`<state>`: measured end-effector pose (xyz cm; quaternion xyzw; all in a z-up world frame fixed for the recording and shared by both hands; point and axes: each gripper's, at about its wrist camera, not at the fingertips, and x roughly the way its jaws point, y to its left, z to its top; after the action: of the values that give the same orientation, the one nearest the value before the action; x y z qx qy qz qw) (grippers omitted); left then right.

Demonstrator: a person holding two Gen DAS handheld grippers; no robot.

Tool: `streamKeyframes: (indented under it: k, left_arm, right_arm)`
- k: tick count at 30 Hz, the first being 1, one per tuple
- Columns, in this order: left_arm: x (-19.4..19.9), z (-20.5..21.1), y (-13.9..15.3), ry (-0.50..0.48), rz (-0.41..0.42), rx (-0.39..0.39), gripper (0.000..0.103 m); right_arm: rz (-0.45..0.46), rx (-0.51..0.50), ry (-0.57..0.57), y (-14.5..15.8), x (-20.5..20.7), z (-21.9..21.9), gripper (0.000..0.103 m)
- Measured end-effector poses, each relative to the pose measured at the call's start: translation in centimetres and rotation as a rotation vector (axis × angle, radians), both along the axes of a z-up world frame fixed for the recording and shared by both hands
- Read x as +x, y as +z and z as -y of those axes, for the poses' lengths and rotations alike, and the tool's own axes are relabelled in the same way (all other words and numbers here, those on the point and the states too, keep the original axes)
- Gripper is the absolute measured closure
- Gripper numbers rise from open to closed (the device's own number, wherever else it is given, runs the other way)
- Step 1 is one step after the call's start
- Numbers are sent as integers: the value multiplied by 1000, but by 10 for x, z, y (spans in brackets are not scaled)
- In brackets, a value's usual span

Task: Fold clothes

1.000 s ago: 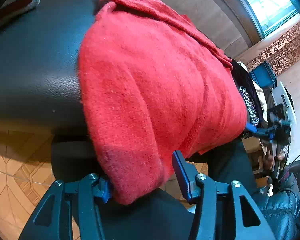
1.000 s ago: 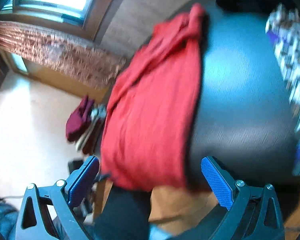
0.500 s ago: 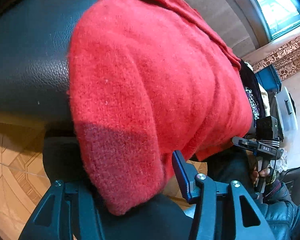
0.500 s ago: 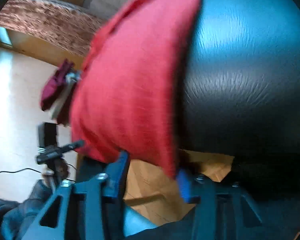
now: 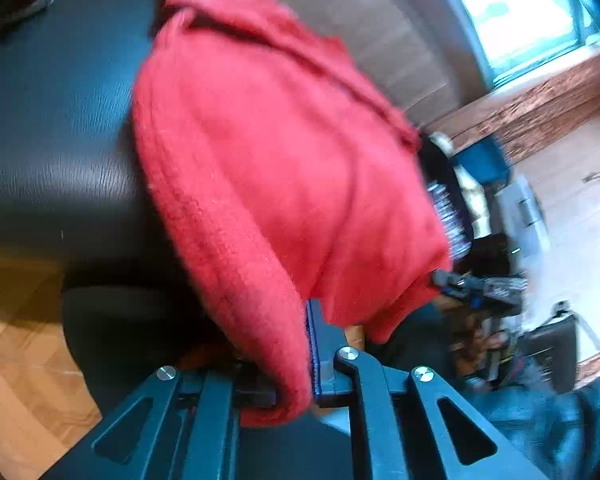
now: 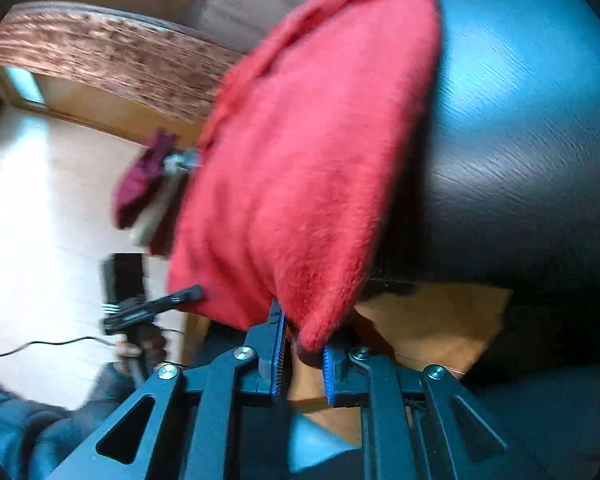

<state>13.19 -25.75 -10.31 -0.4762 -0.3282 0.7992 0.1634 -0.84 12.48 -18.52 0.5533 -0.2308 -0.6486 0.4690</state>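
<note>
A red fuzzy sweater (image 5: 284,168) lies over the edge of a black leather seat (image 5: 48,120), its near end hanging down. My left gripper (image 5: 292,364) is shut on the sweater's near left corner. My right gripper (image 6: 302,344) is shut on the near right corner of the same sweater (image 6: 312,152). The right gripper also shows in the left wrist view (image 5: 480,288), at the sweater's other corner. The left gripper shows in the right wrist view (image 6: 148,308).
The black seat (image 6: 520,140) fills the right of the right wrist view. Other clothes lie past the sweater: a patterned pile (image 5: 452,216) and a dark red item (image 6: 140,184). A blue bin (image 5: 484,164), a wooden skirting and pale floor lie beyond.
Both grippers have closed on the sweater's hanging hem corners; they were open a second ago. The views have shifted and blurred as the hands move.
</note>
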Motion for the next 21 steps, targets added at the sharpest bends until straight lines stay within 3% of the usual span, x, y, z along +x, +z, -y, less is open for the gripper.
streamKeyframes:
  k: [7, 13, 16, 18, 21]
  left_arm:
    - [-21, 25, 52, 26, -171, 121, 95]
    - [-106, 46, 87, 127, -275, 159, 95]
    - [-155, 61, 79, 216, -229, 128, 95]
    - [-189, 64, 58, 251, -137, 94, 95]
    - [-217, 60, 19, 260, 0, 55, 95]
  right_arm:
    - [-32, -166, -65, 43, -38, 8, 87]
    - [-82, -280, -154, 81, -94, 13, 87]
    - [-87, -240, -245, 83, -151, 18, 87]
    - [-80, -161, -280, 75, -176, 26, 84]
    - [14, -102, -292, 51, -194, 33, 84]
